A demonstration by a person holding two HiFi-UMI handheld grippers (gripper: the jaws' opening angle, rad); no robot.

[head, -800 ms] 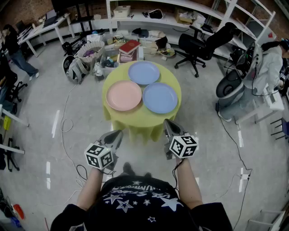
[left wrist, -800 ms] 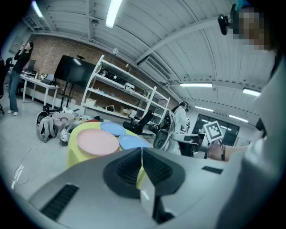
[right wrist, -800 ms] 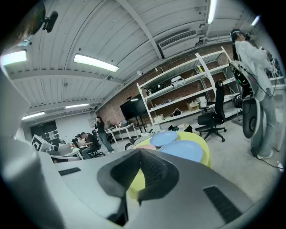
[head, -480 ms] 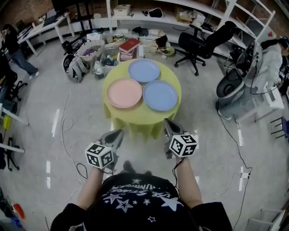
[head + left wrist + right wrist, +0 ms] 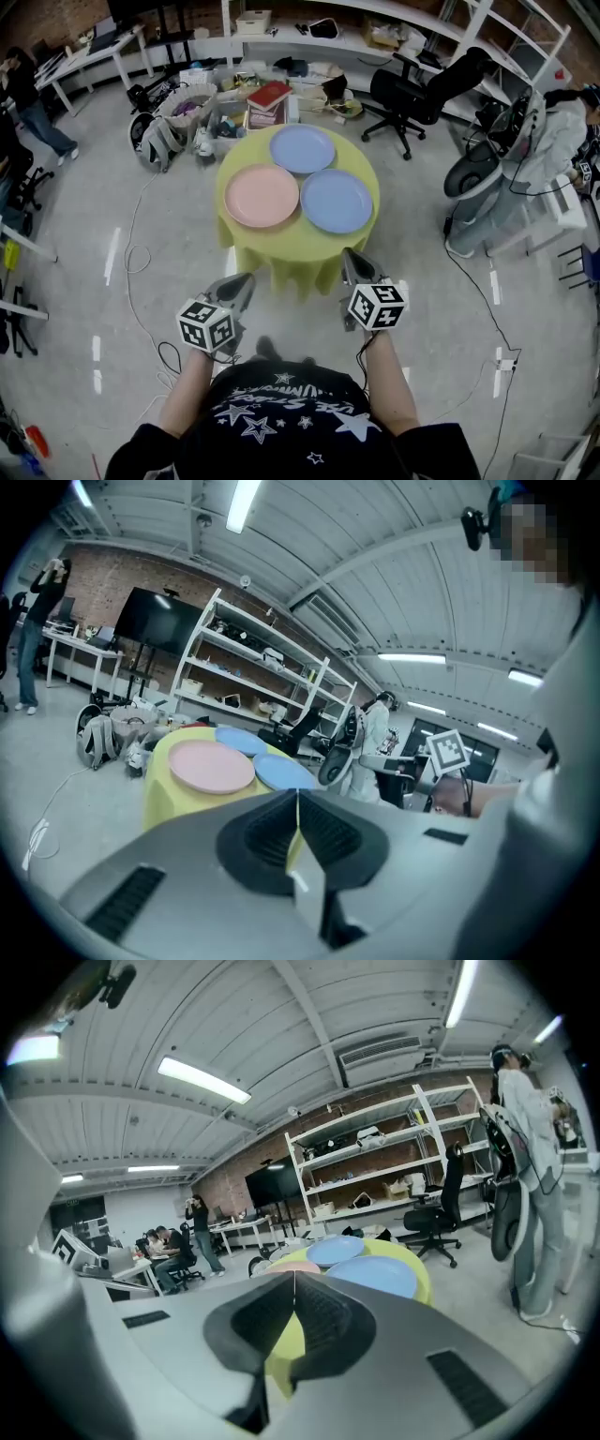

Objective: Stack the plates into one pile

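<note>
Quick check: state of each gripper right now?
Left gripper: closed, nothing between the jaws.
Right gripper: closed, nothing between the jaws.

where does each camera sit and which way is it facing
Head view: on the person's head, facing forward and steeply down at the yellow table, pink plate and two blue plates; shows torso, forearms, left gripper, right gripper.
Left gripper view: on the left gripper, low, facing along its shut fingers toward the table; the right gripper's marker cube shows at right.
Right gripper view: on the right gripper, facing along its shut fingers toward the table and shelves.
Shared: all three see the table and plates.
</note>
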